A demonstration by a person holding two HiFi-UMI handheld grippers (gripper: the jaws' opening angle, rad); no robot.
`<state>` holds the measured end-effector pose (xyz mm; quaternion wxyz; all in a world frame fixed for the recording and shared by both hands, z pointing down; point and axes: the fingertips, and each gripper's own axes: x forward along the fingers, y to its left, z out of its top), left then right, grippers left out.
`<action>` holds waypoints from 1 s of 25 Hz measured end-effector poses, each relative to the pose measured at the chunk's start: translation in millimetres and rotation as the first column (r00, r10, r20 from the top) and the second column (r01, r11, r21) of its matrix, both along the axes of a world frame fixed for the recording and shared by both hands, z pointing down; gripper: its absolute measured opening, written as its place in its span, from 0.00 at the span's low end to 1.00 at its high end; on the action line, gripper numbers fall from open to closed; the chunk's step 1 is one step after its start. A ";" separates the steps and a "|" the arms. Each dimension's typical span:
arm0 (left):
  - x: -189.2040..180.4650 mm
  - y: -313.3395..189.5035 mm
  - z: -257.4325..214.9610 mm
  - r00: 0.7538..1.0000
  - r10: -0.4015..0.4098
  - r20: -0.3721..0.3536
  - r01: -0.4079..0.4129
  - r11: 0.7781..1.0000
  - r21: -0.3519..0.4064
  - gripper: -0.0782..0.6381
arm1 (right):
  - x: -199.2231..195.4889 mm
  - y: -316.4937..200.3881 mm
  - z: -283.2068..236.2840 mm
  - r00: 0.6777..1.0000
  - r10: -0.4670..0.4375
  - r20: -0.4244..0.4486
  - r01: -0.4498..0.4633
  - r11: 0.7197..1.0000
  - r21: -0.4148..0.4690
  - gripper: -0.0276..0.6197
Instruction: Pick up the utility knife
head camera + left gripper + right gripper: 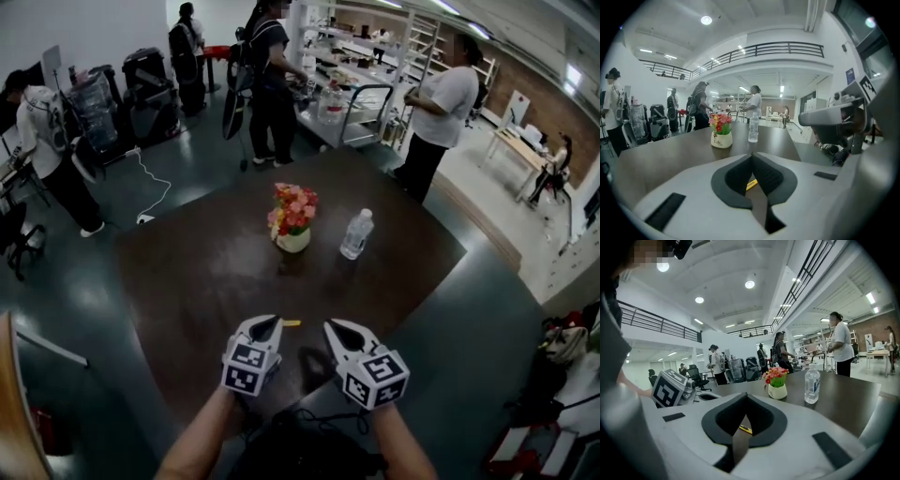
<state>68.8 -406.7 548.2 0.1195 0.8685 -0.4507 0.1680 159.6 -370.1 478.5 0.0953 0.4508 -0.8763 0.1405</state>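
Utility knife (292, 323), yellow, lies on the dark worktop (187, 281) at lower centre, between the left gripper (271, 322) and right gripper (336, 326), both with jaws closed on nothing.

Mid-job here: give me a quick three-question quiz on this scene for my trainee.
1. True or false: the knife lies on the table, held by neither gripper.
2. In the head view, what stands right of the flowers? A) mug B) bottle C) box
3. Fill in: the left gripper and right gripper are both ____ (open/shut).
Key: 1 true; 2 B; 3 shut.
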 end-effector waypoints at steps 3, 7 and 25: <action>-3.8 -12.1 19.1 0.999 -0.002 0.032 0.003 0.999 -0.033 0.12 | -6.1 -8.7 11.4 1.000 -0.014 -0.007 0.014 0.999 -0.031 0.06; -7.2 -16.0 47.0 0.995 0.026 0.091 -0.018 0.996 -0.093 0.12 | -15.9 -17.3 22.6 0.999 -0.041 0.007 0.041 0.997 -0.063 0.06; 2.3 -23.8 140.3 0.906 0.329 0.269 -0.245 0.921 -0.302 0.40 | -0.3 -27.8 51.9 0.998 -0.059 0.000 0.059 0.986 -0.158 0.06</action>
